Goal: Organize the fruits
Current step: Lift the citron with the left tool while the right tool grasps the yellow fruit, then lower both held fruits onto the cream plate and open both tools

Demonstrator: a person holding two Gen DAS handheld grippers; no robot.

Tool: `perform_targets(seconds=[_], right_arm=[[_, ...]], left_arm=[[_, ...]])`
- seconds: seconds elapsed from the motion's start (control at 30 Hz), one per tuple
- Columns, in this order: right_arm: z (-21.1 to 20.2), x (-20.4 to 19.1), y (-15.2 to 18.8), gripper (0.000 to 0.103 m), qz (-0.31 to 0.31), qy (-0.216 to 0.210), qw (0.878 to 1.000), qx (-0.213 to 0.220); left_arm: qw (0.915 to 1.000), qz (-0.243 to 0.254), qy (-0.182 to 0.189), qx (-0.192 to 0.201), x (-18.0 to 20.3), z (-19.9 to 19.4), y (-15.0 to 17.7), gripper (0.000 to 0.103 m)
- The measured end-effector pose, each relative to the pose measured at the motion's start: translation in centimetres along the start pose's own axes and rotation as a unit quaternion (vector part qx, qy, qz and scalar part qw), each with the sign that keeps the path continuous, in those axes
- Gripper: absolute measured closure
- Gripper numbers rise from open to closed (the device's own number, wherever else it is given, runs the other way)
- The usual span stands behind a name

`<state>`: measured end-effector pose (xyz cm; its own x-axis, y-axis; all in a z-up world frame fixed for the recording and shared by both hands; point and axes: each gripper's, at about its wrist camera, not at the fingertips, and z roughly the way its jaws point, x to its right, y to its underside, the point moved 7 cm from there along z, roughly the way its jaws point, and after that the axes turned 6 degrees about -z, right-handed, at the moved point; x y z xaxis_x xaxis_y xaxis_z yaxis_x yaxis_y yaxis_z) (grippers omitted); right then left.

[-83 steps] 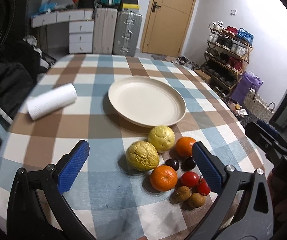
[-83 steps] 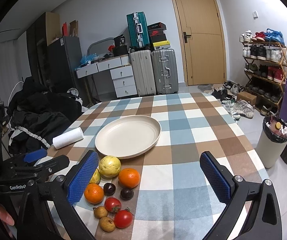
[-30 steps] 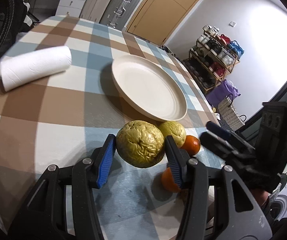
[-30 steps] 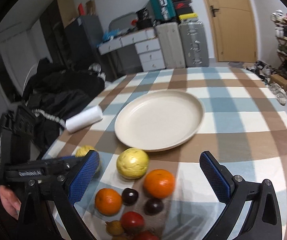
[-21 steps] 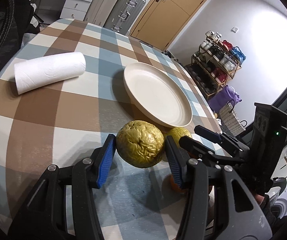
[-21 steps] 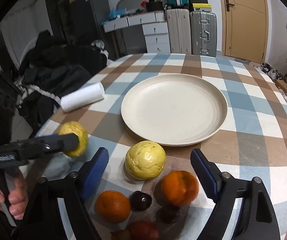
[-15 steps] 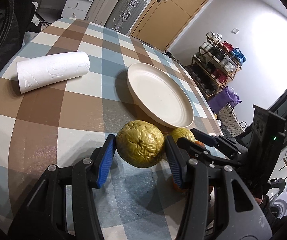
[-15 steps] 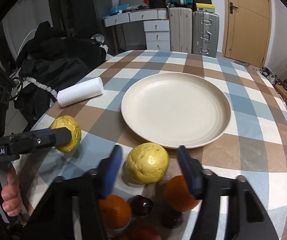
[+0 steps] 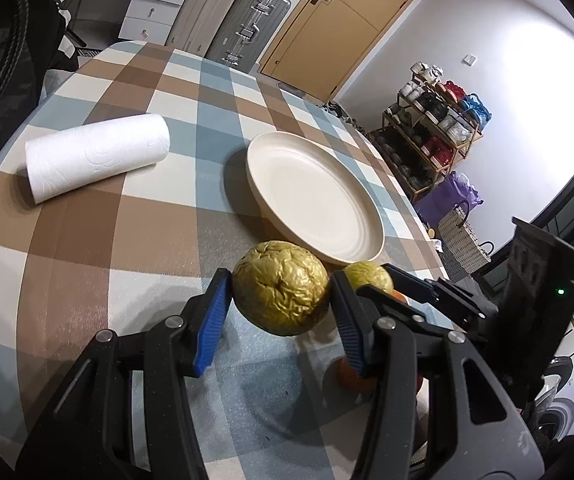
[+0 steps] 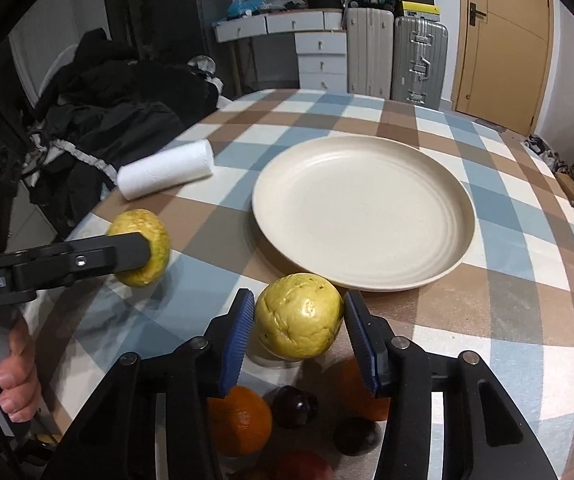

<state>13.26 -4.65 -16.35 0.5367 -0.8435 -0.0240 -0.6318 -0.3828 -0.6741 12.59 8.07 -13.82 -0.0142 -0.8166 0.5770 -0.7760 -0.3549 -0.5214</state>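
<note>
Closing just now, the right claw (image 10: pixel 298 334) has its blue pads against a pale yellow fruit (image 10: pixel 299 316) that sits on the checked surface (image 10: pixel 467 320) just before the empty cream plate (image 10: pixel 363 212). A second earlier those jaws stood wide around the fruit pile. The left claw (image 9: pixel 281 306) keeps its clench on a wrinkled golden fruit (image 9: pixel 281 298), lifted. Both fruits look ready for the plate.

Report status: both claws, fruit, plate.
Left claw shut on wrinkled golden-yellow round fruit. Right claw just closed on smoother yellow-green round fruit. Round cream plate bare, path clear.
</note>
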Motion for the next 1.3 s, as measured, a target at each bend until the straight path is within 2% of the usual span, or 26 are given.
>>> perform_targets(seconds=[0.2,0.33,0.43,0.6,0.77,0.9,1.07,1.3], right_arm=[[-2.4,0.8,-1.0,0.056,0.03,-0.028,0.998,0.05],[-4.0,2.5,-2.4,0.056,0.054,-0.038,0.994,0.082],[-4.6,4.0,-3.7,0.056,0.066,-0.046,0.993,0.091],[-4.6,7.4,-6.6,0.056,0.085,-0.061,0.99,0.098],[-2.8,11.2,-9.8,0.056,0.115,-0.082,0.985,0.098],[-0.6,13.1,-11.2,0.056,0.129,-0.095,0.983,0.09],[3.1,14.6,-11.6,0.056,0.154,-0.117,0.978,0.073],[7.3,15.8,-11.0,0.056,0.17,-0.12,0.977,0.048]], left_arm=[[0.9998,0.022,-0.002,-0.002,1.7,0.6,-1.2,0.055],[0.999,0.043,-0.007,0.0,3.4,1.6,-3.2,0.055],[0.9987,0.051,-0.003,-0.004,4.7,2.7,-5.3,0.055],[0.9969,0.076,-0.021,-0.007,6.7,5.2,-9.0,0.055],[0.9942,0.1,-0.038,-0.016,8.1,8.8,-12.0,0.055],[0.9935,0.099,-0.044,-0.035,7.8,12.1,-13.4,0.055],[0.9906,0.108,-0.047,-0.069,7.1,16.2,-13.3,0.055],[0.9896,0.107,-0.046,-0.084,6.2,19.4,-13.1,0.055]])
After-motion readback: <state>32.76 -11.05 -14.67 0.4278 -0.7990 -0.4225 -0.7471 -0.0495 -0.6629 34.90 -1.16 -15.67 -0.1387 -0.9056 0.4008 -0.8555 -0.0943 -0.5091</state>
